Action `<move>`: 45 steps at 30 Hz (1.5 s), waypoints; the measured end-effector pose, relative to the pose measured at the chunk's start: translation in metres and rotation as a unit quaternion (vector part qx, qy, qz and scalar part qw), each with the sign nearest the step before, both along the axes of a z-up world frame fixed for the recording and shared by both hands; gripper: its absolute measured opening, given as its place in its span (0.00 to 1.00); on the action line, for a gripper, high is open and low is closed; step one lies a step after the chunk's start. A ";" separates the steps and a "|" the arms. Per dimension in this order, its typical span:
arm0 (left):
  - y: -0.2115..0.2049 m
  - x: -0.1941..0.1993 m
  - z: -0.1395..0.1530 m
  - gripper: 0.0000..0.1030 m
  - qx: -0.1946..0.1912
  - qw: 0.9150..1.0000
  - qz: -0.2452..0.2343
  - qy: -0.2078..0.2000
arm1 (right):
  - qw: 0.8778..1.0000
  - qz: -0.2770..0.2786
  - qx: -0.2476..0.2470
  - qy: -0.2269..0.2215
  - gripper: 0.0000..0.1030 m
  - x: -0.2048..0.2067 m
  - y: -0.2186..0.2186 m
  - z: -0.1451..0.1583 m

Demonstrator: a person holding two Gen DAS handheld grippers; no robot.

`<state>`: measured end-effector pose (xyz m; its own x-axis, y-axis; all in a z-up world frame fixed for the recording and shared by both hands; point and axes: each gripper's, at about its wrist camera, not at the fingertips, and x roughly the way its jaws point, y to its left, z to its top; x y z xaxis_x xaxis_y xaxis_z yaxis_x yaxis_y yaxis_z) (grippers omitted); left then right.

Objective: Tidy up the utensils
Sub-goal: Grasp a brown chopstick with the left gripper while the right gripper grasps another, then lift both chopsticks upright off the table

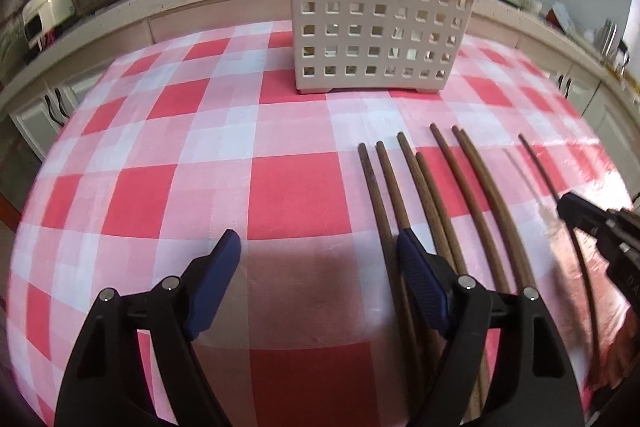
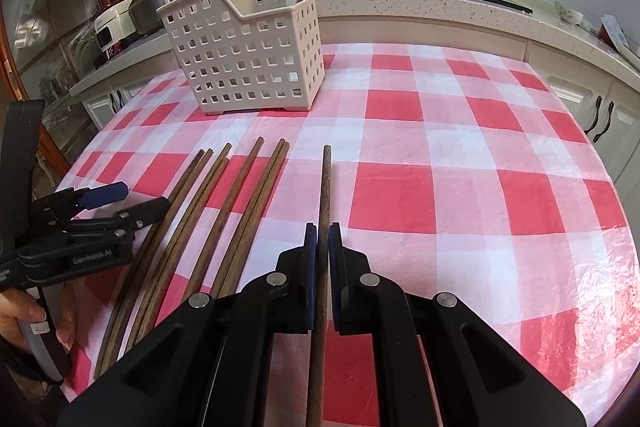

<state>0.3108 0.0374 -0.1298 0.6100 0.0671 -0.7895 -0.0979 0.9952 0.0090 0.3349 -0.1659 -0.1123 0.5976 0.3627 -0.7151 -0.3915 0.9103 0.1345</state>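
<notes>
Pads of the right gripper (image 2: 322, 227) are clamped on a single chopstick (image 2: 325, 183), whose long axis runs straight ahead from the fingers, its free tip aimed just to the side of the white basket (image 2: 248, 59), which stands well ahead. The left gripper (image 1: 316, 247) holds its fingers apart with nothing between them, one pad just above the nearest of the loose chopsticks (image 1: 436, 179); these lie side by side on the checked cloth (image 1: 200, 131), pointing toward the basket, nearer the left gripper.

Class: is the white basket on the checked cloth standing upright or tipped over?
Upright: the white basket stands on its feet, open top upward, in both views.
</notes>
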 end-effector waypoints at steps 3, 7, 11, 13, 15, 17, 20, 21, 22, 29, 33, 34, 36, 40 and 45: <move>-0.002 0.001 0.000 0.75 -0.004 1.000 0.004 0.000 | 1.000 0.001 0.001 0.002 0.06 0.000 0.001 0.000; -0.007 -0.001 0.003 0.51 -0.002 1.000 -0.002 -0.008 | 1.000 0.001 0.002 0.000 0.06 0.000 0.001 0.000; -0.014 -0.007 0.004 0.31 0.000 1.000 -0.021 -0.013 | 1.000 -0.002 0.002 0.000 0.06 0.001 0.000 0.000; -0.018 -0.008 0.005 0.20 -0.002 0.999 -0.032 -0.015 | 1.000 -0.002 0.002 0.000 0.06 0.000 0.000 0.001; -0.020 -0.009 0.005 0.09 -0.008 0.999 -0.042 -0.014 | 1.000 -0.002 0.002 -0.001 0.06 0.000 0.000 0.001; -0.020 -0.009 0.006 0.08 -0.018 0.999 -0.049 -0.013 | 1.000 -0.001 0.002 -0.002 0.06 0.000 0.000 0.002; -0.017 -0.010 0.006 0.06 -0.037 0.998 -0.054 -0.013 | 1.000 0.000 0.003 -0.004 0.06 -0.002 0.001 0.004; -0.016 -0.010 0.006 0.06 -0.040 0.998 -0.055 -0.012 | 1.000 0.000 0.003 -0.005 0.06 -0.002 0.001 0.004; -0.015 -0.011 0.007 0.06 -0.041 0.998 -0.055 -0.013 | 1.000 -0.001 0.003 -0.007 0.06 -0.003 0.001 0.005; -0.008 -0.023 0.027 0.05 -0.046 0.997 -0.048 -0.041 | 1.000 -0.002 0.013 -0.023 0.06 -0.008 0.002 0.018; -0.004 -0.031 0.046 0.06 -0.050 0.996 -0.047 -0.064 | 0.999 -0.002 0.020 -0.037 0.06 -0.012 0.002 0.030; -0.004 -0.034 0.052 0.06 -0.048 0.995 -0.047 -0.071 | 0.999 -0.002 0.021 -0.041 0.06 -0.012 0.002 0.034; -0.003 -0.039 0.062 0.06 -0.047 0.994 -0.046 -0.084 | 0.998 -0.001 0.022 -0.053 0.06 -0.016 0.002 0.042; -0.003 -0.051 0.080 0.05 -0.043 0.992 -0.047 -0.105 | 0.997 0.003 0.024 -0.071 0.06 -0.022 0.004 0.055; -0.003 -0.066 0.100 0.05 -0.040 0.989 -0.049 -0.131 | 0.995 0.008 0.027 -0.092 0.06 -0.032 0.005 0.071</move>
